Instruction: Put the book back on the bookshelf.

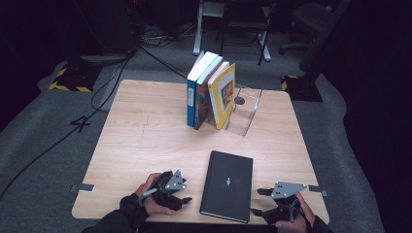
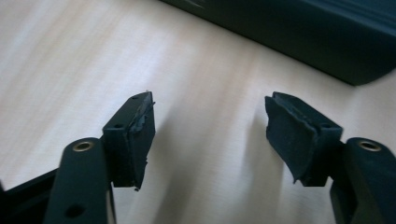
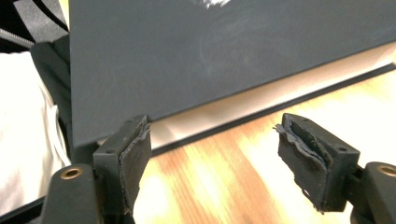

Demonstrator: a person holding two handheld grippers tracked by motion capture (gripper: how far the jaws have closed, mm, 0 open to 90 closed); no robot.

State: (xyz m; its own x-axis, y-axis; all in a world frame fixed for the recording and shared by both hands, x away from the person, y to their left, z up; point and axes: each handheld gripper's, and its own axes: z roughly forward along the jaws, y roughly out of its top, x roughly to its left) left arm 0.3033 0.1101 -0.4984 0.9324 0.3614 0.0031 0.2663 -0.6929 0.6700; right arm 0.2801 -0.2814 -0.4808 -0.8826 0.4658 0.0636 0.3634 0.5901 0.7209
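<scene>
A black hardcover book (image 1: 227, 186) lies flat near the front edge of the wooden table (image 1: 145, 136). My left gripper (image 1: 186, 195) rests just left of it, jaws pointing at the book and open with nothing between them. In the left gripper view the gripper (image 2: 210, 126) hovers over bare wood, with the book's dark edge (image 2: 299, 37) ahead at the upper right. My right gripper (image 1: 256, 202) sits at the book's right front corner, open. In the right gripper view its gripper (image 3: 212, 149) faces the book (image 3: 210, 56), whose pale page edge lies just beyond the pads, apart from them.
Three books (image 1: 211, 90) stand leaning at the back middle of the table, against a clear acrylic stand (image 1: 245, 111). Cables and chair legs lie on the grey floor beyond. Wood between the black book and the standing books is bare.
</scene>
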